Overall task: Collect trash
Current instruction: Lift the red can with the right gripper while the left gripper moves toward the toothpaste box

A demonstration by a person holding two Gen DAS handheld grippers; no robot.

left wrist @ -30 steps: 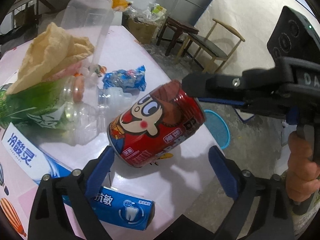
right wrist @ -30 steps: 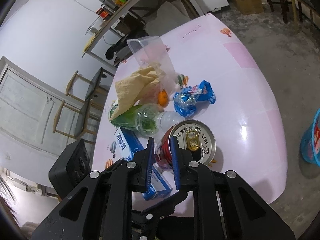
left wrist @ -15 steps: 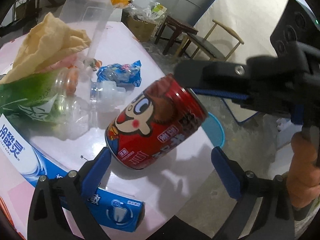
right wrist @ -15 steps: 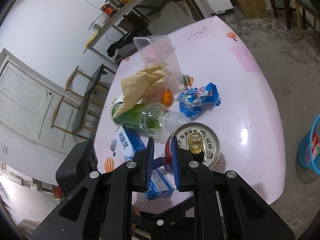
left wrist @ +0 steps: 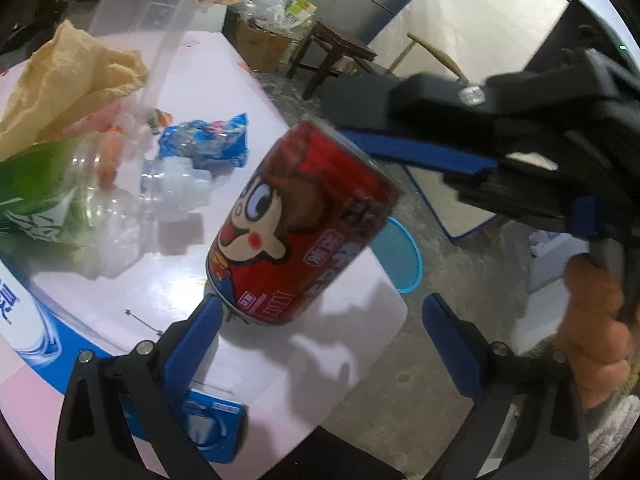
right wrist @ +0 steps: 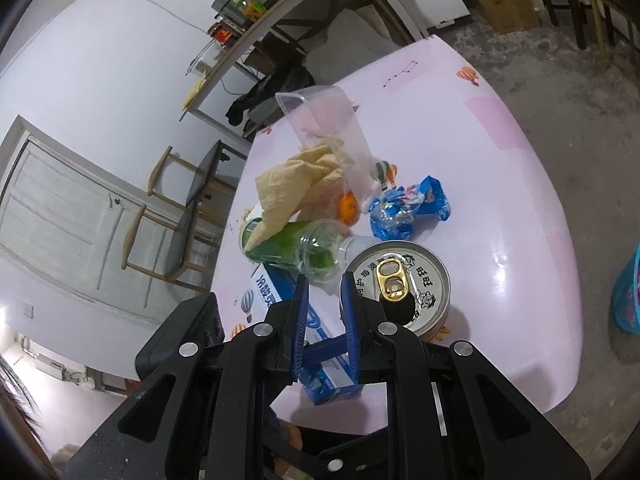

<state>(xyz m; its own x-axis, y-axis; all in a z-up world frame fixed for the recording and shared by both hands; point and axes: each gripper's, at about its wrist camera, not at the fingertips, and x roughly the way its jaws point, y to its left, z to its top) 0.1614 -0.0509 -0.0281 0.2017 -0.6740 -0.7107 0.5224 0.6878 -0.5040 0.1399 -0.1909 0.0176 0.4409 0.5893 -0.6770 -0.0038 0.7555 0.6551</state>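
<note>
A red cartoon drink can (left wrist: 296, 220) is tilted, its bottom edge on the pink table (left wrist: 216, 92). My right gripper (right wrist: 325, 286) has its jaws nearly closed, and its right finger presses the can's rim (right wrist: 400, 284); the can is not between the jaws. In the left wrist view that gripper's finger (left wrist: 420, 152) touches the can's top. My left gripper (left wrist: 320, 320) is open, with the can's base between its fingers and its left finger touching the bottom edge.
On the table lie a green-label plastic bottle (right wrist: 296, 244), a blue wrapper (right wrist: 408, 208), yellow crumpled paper (right wrist: 296, 188), a clear plastic container (right wrist: 324, 120) and a blue-white toothpaste box (left wrist: 24, 320). A blue bin (left wrist: 400, 256) stands on the floor beyond the table edge.
The can has tipped further upright and shifted toward the table's edge with the right gripper's finger on its rim. The left gripper has moved closer under the can.
</note>
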